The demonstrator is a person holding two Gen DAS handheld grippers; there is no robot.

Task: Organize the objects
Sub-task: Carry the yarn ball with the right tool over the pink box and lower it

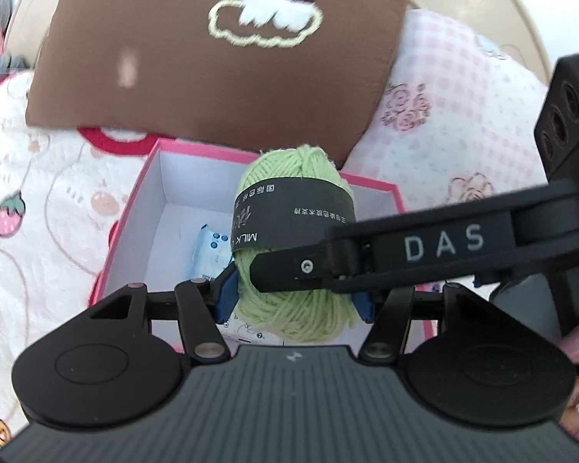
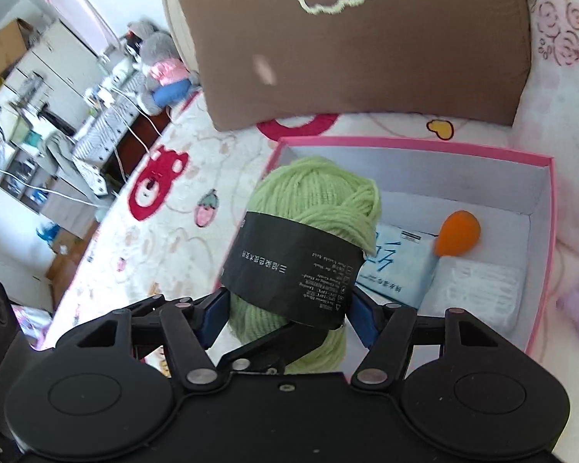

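Yarn (image 1: 285, 177), green with a black paper band, held in the air above the pink box (image 1: 197, 146), over its near part, clear of the floor of the box. Left gripper (image 1: 295, 297) clamped on the lower half of the yarn, blue pads (image 1: 226, 293) pressed into both sides. Right gripper (image 2: 289, 320) likewise closed on the same yarn, pads against the band on both sides as far as can be judged. Seen from the left wrist, one black finger (image 1: 281, 270) of the right gripper crossing the front of the yarn.

Inside the box: blue packet (image 2: 397, 266), white packet (image 2: 478, 297) just beside it, orange sponge (image 2: 457, 233) toward the far right corner. Behind the box: brown cushion (image 1: 212, 77), leaning upright. Under the box: printed bedcover (image 2: 166, 239).
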